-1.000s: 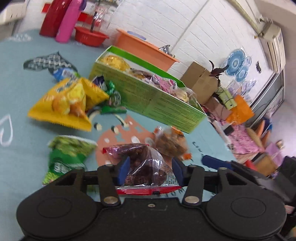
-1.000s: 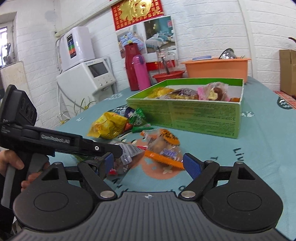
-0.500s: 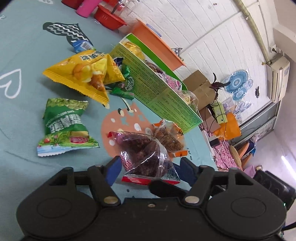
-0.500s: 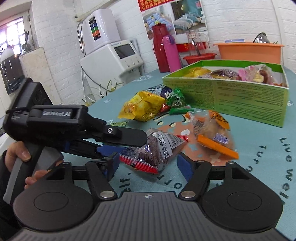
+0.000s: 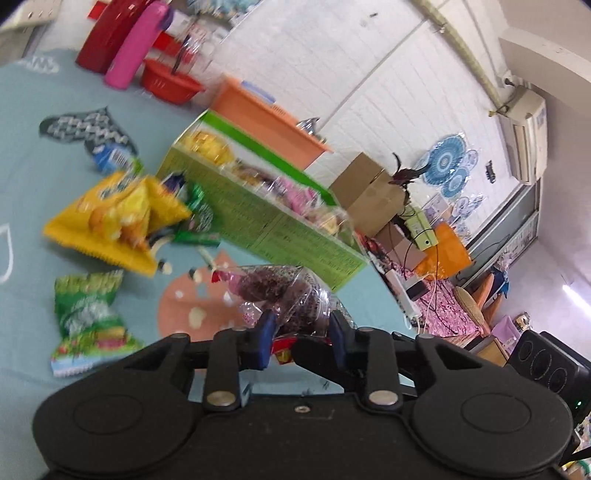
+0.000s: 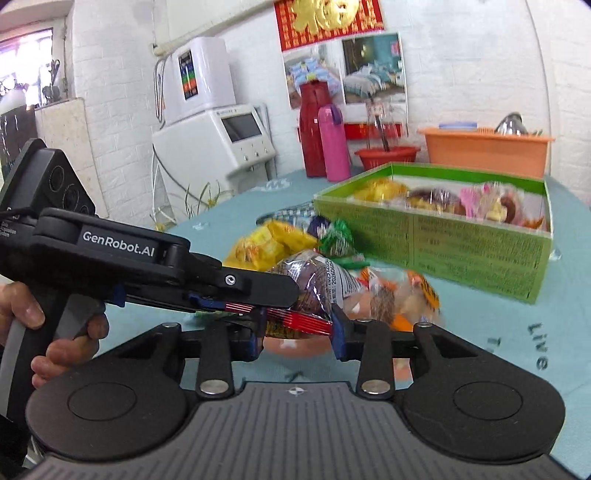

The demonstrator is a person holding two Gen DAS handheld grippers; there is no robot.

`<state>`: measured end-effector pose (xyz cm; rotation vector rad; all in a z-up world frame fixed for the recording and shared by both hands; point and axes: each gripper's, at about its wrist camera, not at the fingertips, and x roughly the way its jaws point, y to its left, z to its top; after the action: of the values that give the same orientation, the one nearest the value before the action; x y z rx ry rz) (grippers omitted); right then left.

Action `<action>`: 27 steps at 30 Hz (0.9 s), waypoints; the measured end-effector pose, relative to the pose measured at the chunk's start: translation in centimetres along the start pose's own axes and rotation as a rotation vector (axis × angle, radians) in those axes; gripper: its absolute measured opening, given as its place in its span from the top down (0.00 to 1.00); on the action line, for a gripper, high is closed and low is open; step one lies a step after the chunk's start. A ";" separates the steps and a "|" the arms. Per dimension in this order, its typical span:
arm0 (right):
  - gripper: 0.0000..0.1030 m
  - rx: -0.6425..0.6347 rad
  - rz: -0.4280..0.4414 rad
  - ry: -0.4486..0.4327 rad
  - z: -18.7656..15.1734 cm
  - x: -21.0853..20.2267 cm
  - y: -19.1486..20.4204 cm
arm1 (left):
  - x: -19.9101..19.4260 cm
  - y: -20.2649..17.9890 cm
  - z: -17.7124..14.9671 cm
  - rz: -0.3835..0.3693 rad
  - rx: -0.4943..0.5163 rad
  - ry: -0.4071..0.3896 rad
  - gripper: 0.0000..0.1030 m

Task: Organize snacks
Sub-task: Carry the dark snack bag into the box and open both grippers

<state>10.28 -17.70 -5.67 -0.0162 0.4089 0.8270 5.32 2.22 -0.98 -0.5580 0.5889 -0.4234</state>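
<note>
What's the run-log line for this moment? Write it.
left gripper: jaws just closed on dark-snack packet | right gripper: jaws just closed on packet's red end | green box: holds snacks

This is looking like a lived-in room of a home, with white brick walls (image 6: 461, 74) and a table (image 6: 554, 295) wearing a teal printed cloth. A red banner (image 6: 328, 22) and bedding posters (image 6: 373, 62) are hanging on the wall, and a red flask (image 6: 314, 129), a pink bottle (image 6: 332, 144) and an orange basin (image 6: 484, 151) are standing at the table's far end. An air conditioner (image 5: 524, 133) is sitting high on the wall, while cardboard boxes (image 5: 365, 192) and cushions (image 5: 465, 299) are crowding the floor beyond.
</note>
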 end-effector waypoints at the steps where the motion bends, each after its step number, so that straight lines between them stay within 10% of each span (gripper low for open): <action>1: 0.40 -0.012 -0.001 -0.018 0.5 -0.2 -0.1 | 0.1 -0.3 0.7 -0.009 0.013 -0.014 0.61; 27: 0.40 -0.155 -0.157 -0.177 10.7 8.0 -9.4 | 12.5 1.9 14.6 -0.090 0.093 -0.098 0.60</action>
<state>25.55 -16.53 -0.06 -0.1169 0.1740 0.6966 24.24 2.52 3.01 -0.5145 0.4489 -0.5033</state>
